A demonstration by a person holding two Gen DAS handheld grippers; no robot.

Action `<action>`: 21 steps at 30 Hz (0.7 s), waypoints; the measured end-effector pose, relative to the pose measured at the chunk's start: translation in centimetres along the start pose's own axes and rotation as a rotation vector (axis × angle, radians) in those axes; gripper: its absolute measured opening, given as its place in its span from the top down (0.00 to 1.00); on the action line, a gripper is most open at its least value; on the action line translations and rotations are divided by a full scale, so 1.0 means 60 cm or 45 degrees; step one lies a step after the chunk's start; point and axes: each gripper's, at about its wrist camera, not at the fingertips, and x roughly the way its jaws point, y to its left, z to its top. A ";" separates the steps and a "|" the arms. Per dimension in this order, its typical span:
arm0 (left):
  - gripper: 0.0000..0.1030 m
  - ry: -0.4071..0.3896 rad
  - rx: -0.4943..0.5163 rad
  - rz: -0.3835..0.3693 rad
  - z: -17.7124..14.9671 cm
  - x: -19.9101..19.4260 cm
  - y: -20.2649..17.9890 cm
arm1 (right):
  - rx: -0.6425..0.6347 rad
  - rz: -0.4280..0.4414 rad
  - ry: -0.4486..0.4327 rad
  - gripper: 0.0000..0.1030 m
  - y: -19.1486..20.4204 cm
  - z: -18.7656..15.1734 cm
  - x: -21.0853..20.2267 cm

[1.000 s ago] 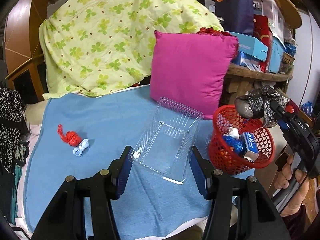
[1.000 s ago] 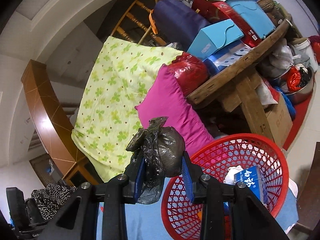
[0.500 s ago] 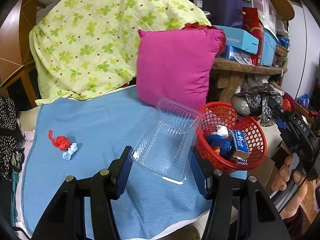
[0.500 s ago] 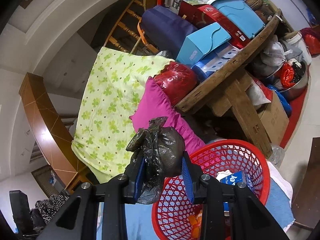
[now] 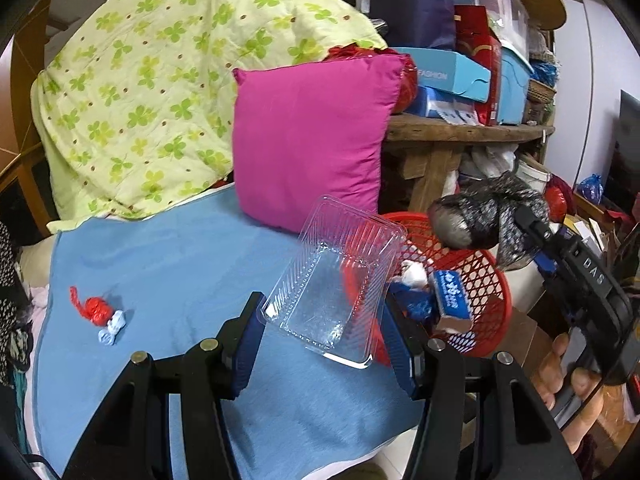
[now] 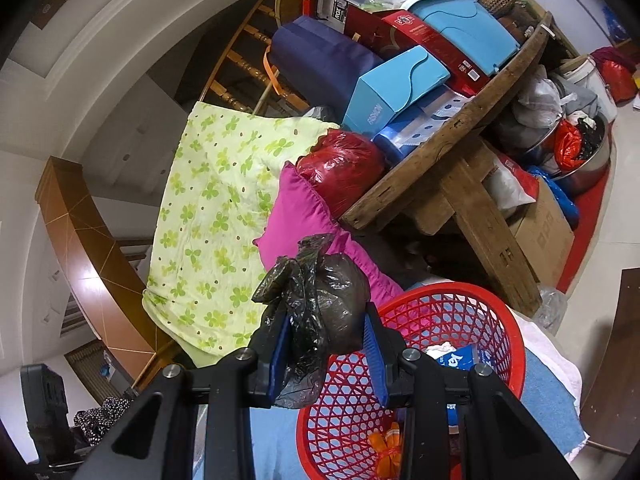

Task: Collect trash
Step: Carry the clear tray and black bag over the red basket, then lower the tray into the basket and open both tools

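Gripping a clear plastic tray (image 5: 334,280) in our left claw (image 5: 324,332), we hold it tilted over the near rim of the red mesh basket (image 5: 486,280). Our right claw (image 6: 326,344) is clamped on a knotted black plastic bag (image 6: 320,300) above the basket's far edge. Red and blue wrapper twists (image 5: 102,316) lie on the blue bed sheet (image 5: 180,256).

Red plastic mesh basket (image 5: 490,280) lower right; clear ribbed plastic tray (image 5: 336,276) centre; plain magenta cushion (image 5: 308,140); pale-green clover-print quilt (image 5: 160,80) upper left; plain blue cloth (image 5: 180,264); crumpled black plastic bag (image 6: 324,308).
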 end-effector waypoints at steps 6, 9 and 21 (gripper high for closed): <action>0.43 -0.019 0.005 -0.054 0.016 0.011 -0.019 | 0.009 -0.017 -0.013 0.65 -0.001 -0.001 -0.003; 0.43 -0.030 0.022 -0.061 0.020 0.016 -0.028 | 0.025 -0.033 -0.026 0.65 -0.007 0.000 -0.006; 0.43 -0.007 0.036 -0.099 0.022 0.041 -0.048 | 0.089 -0.094 -0.061 0.65 -0.044 0.010 -0.025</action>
